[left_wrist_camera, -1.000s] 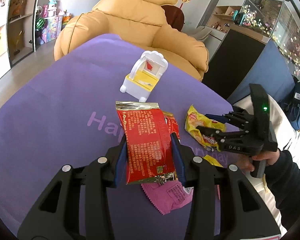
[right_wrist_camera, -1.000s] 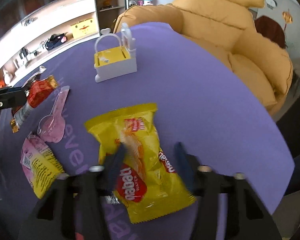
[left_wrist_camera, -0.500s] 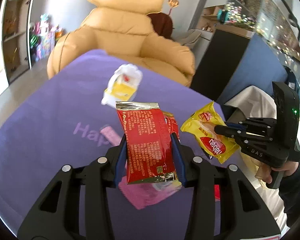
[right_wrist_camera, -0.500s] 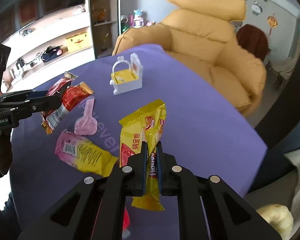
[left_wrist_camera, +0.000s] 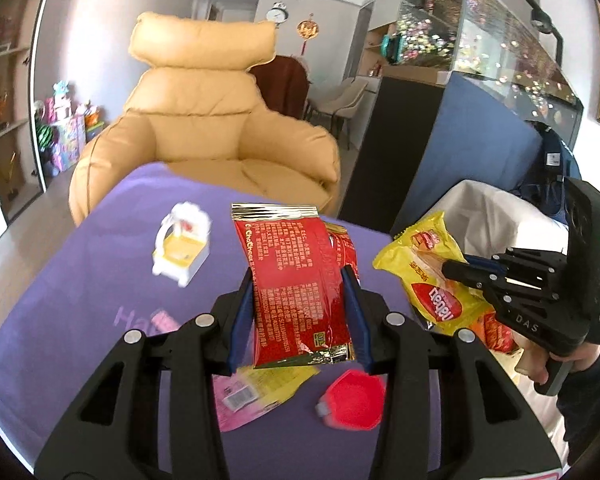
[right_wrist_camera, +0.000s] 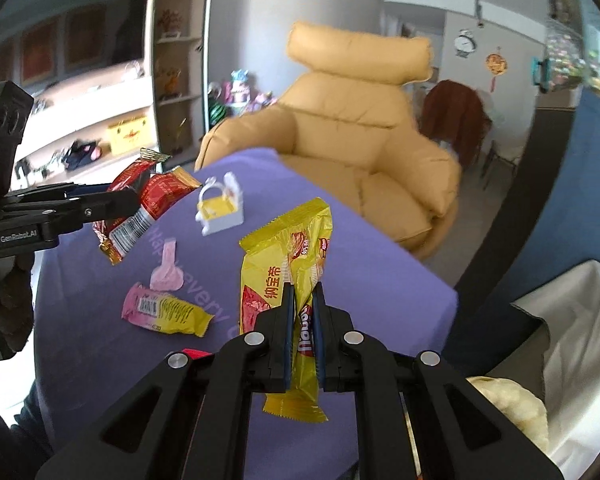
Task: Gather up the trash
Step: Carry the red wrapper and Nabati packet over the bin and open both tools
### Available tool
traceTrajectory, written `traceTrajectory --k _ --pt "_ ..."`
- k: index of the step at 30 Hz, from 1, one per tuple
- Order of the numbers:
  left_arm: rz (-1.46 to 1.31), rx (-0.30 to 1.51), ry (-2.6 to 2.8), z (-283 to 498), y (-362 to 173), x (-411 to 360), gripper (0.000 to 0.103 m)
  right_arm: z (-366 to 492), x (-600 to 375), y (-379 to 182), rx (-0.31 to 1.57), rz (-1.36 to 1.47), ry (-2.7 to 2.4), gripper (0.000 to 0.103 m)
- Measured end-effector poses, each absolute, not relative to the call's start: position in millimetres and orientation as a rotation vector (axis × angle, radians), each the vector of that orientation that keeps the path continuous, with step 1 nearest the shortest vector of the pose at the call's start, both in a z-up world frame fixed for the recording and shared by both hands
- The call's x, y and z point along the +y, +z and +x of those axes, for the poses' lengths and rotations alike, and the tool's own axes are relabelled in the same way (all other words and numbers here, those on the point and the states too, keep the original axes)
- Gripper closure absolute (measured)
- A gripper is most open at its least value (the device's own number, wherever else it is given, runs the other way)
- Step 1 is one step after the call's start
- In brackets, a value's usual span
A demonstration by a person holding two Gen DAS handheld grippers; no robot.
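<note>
The red wrapper (left_wrist_camera: 300,280) is clamped in the left claw (left_wrist_camera: 298,312) at frame centre, and the yellow wafer packet (right_wrist_camera: 296,264) is pinched tight in the right claw (right_wrist_camera: 301,320), both lifted off the tabletop (right_wrist_camera: 364,264). Still to collect: a pink-and-yellow wrapper (right_wrist_camera: 166,314) and pink scrap (right_wrist_camera: 167,270) at left, and a red lid (left_wrist_camera: 354,400). The purple-clothed tabletop also carries a toy chair (right_wrist_camera: 220,210); a white-lined bin (right_wrist_camera: 572,320) waits lower right, a tan armchair (right_wrist_camera: 356,140) behind.

the right hand-held gripper (right_wrist_camera: 300,320), open around the yellow wafer packet (right_wrist_camera: 288,264) a moment ago, is now pinching it and lifting it off the purple tabletop (right_wrist_camera: 380,280); the left hand-held gripper (left_wrist_camera: 298,312) is raising its red packet (left_wrist_camera: 296,280) too.
</note>
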State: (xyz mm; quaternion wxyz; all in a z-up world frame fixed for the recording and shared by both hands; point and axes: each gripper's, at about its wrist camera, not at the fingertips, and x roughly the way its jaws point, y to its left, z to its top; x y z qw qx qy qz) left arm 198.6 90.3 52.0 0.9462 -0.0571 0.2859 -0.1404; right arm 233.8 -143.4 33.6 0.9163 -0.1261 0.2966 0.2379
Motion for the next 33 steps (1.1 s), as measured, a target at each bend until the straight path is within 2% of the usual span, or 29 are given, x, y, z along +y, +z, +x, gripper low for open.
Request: traceTrajectory --k 7,14,33 --pt "-0.059 0.541 -0.365 202.4 77.8 33.5 0.064 215.0 -203.2 55.4 0.547 -0.192 0.388 0.093" --pt "-0.026 0.57 -0.499 210.3 71.1 -42.4 0.064 202.2 -277.4 55.5 0.546 -0.137 0.256 0.093" --pt "-0.051 0.852 -0.83 247.5 -30.0 -209.2 0.063 179.9 -407.2 4.6 0.64 -0.047 -0.012 0.093"
